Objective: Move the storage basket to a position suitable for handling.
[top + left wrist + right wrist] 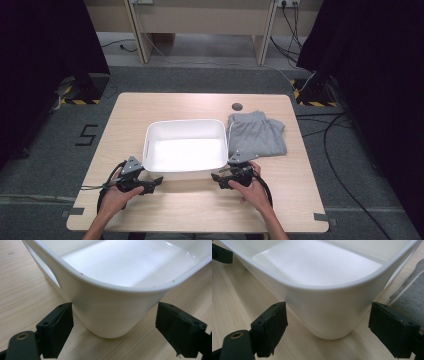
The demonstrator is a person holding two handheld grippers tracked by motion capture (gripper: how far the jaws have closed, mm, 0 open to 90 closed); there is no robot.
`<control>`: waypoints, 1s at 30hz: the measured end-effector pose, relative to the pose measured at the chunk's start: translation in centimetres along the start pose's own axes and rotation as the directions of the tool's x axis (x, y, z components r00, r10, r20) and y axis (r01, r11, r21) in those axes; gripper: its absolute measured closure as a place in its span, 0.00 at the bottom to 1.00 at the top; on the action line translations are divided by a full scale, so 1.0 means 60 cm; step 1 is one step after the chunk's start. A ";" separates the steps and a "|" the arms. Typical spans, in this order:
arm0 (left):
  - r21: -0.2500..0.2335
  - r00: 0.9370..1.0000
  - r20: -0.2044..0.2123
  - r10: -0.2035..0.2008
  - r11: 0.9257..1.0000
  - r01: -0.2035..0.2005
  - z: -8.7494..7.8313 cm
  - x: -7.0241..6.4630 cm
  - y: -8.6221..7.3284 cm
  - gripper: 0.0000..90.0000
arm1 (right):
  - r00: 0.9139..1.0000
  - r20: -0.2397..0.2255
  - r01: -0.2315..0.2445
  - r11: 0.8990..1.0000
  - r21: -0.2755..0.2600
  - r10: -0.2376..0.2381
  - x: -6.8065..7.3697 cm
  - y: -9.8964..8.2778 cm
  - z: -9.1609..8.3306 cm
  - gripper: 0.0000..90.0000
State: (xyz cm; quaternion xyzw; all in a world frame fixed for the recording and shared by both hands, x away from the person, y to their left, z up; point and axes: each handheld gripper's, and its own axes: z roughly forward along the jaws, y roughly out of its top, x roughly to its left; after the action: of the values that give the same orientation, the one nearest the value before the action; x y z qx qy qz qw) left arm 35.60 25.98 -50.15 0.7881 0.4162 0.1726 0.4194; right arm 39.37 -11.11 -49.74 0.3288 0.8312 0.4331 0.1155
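A white plastic tub (184, 125) stands empty in the middle of the wooden table (150, 107). Folded grey sweatpants (256, 134) lie right of it, touching its right side. My left gripper (156, 181) is open at the tub's near left corner; in the left gripper view the jaws stand wide on either side of that rounded corner of the tub (110, 312). My right gripper (216, 177) is open at the near right corner, its jaws straddling that corner of the tub (329, 312). A grey edge of the sweatpants (412, 287) shows at the right.
A round cable hole (237, 106) sits near the table's far edge. Cables trail on the floor to the right (335, 150). Dark curtains hang at both sides, and a wooden desk frame (200, 20) stands behind the table.
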 end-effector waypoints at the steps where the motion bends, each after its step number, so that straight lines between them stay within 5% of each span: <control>1: -0.003 1.000 0.001 -0.005 1.000 0.005 0.000 0.000 -0.001 0.17 | 1.000 -0.002 -0.004 1.000 -0.002 0.004 -0.001 0.000 0.001 0.18; 20: -0.033 0.999 -0.017 -0.035 0.999 0.035 0.005 0.001 -0.003 0.21 | 1.000 0.015 -0.009 1.000 -0.001 0.009 -0.009 0.001 0.005 0.22; 26: -0.041 0.999 -0.008 -0.048 0.998 0.047 -0.007 -0.002 -0.010 0.21 | 0.999 0.038 -0.010 1.000 -0.021 0.011 -0.014 0.000 -0.027 0.25; 30: -0.001 0.998 -0.007 -0.066 0.998 0.066 -0.017 0.003 -0.023 0.21 | 0.997 0.075 -0.007 1.000 -0.029 0.009 -0.022 -0.011 -0.046 0.24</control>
State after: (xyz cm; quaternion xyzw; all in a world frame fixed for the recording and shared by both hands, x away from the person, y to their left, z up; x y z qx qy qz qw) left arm 34.36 27.10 -50.70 0.7731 0.4436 0.1617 0.4236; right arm 38.74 -14.00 -48.70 0.3466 0.8187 0.4328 0.1495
